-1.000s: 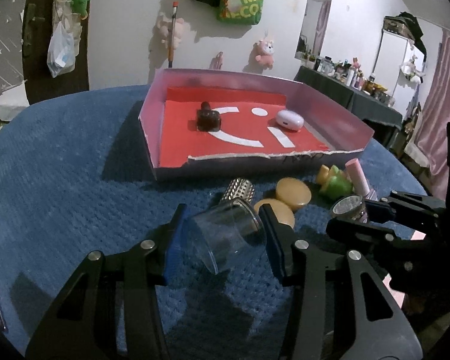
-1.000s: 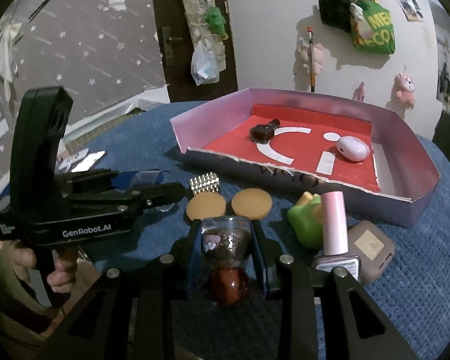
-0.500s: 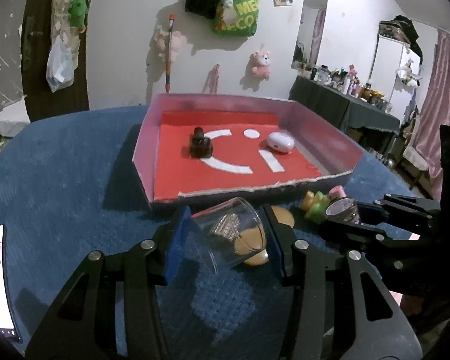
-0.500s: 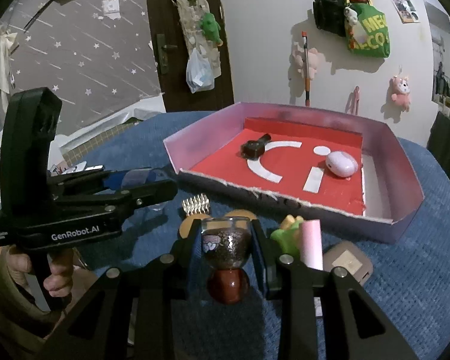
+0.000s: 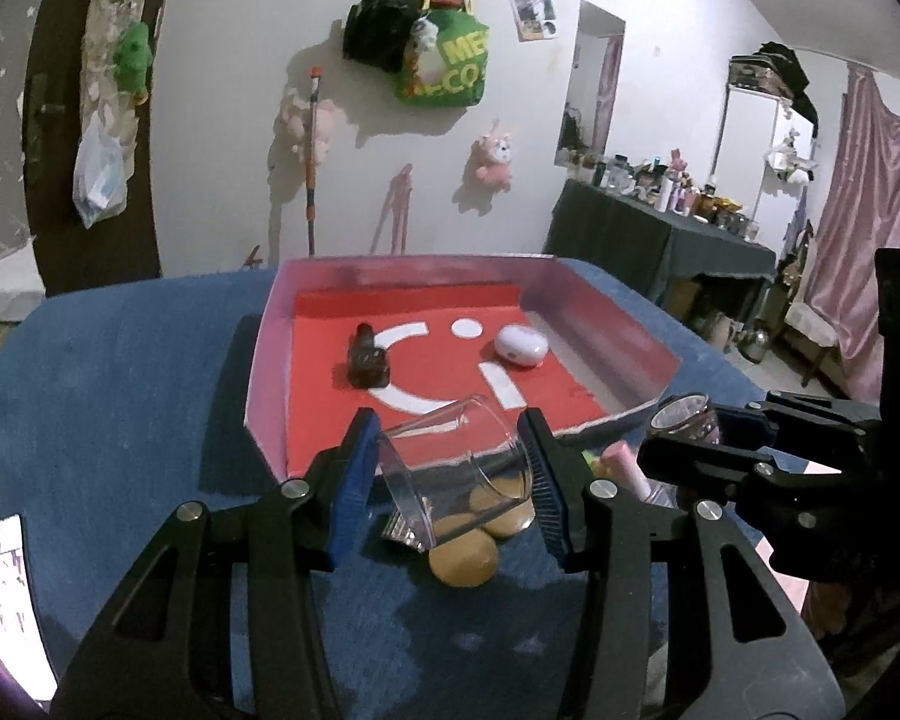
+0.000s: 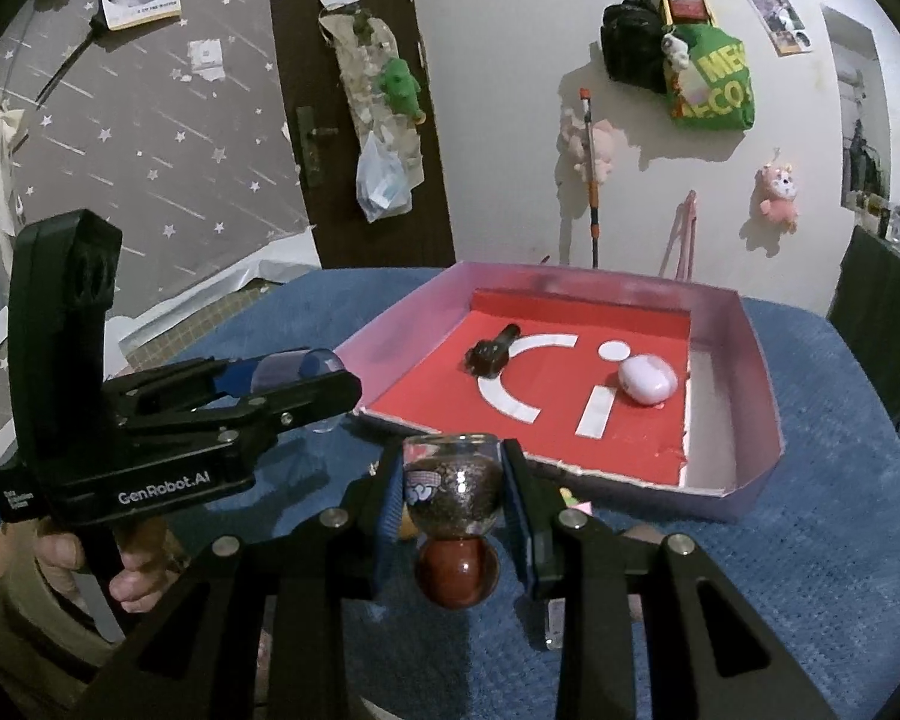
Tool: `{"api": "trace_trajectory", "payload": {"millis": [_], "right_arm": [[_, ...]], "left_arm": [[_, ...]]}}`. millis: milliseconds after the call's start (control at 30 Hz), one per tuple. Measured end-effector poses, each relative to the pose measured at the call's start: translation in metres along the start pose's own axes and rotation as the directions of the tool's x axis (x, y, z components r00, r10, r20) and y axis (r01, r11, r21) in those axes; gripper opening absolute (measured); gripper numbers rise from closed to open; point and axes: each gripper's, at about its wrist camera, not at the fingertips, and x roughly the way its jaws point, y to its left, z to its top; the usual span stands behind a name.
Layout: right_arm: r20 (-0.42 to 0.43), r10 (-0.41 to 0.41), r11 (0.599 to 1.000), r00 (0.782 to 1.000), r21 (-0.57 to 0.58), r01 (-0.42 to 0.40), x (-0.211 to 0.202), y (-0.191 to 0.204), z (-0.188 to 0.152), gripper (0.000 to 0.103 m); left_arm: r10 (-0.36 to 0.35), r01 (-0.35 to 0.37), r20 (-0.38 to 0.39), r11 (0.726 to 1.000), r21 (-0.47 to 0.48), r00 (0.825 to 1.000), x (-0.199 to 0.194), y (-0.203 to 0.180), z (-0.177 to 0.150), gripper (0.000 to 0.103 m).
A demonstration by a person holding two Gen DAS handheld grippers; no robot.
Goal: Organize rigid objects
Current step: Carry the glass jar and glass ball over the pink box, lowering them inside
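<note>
Clear plastic cup (image 5: 459,468), tipped on its side, sits pinched between the blue pads of the left gripper (image 5: 450,480), held above the blue tablecloth (image 5: 120,396) just short of the pink box (image 5: 600,318). Right gripper (image 6: 453,495) is clamped on a glitter-filled bottle (image 6: 453,483) with a round red cap. Inside the box lie a dark bottle (image 5: 366,357) and a white earbud case (image 5: 521,346), well apart.

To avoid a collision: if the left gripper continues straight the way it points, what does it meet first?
Probably the near wall of the pink cardboard box, unless the left gripper, shut on the clear plastic cup, is high enough to pass; depth is unclear.
</note>
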Motion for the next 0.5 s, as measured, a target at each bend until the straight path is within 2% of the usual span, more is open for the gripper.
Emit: {"api": "trace_trajectory", "payload": {"millis": [500], "right_arm": [[0.036,-0.021,1.0,0.999,0.004,0.021,0.0,-0.018,0.036,0.033]], "left_arm": [[-0.003,0.003,0.022,1.0,0.007,1.0,0.013,0.001,0.033,0.045]]}}
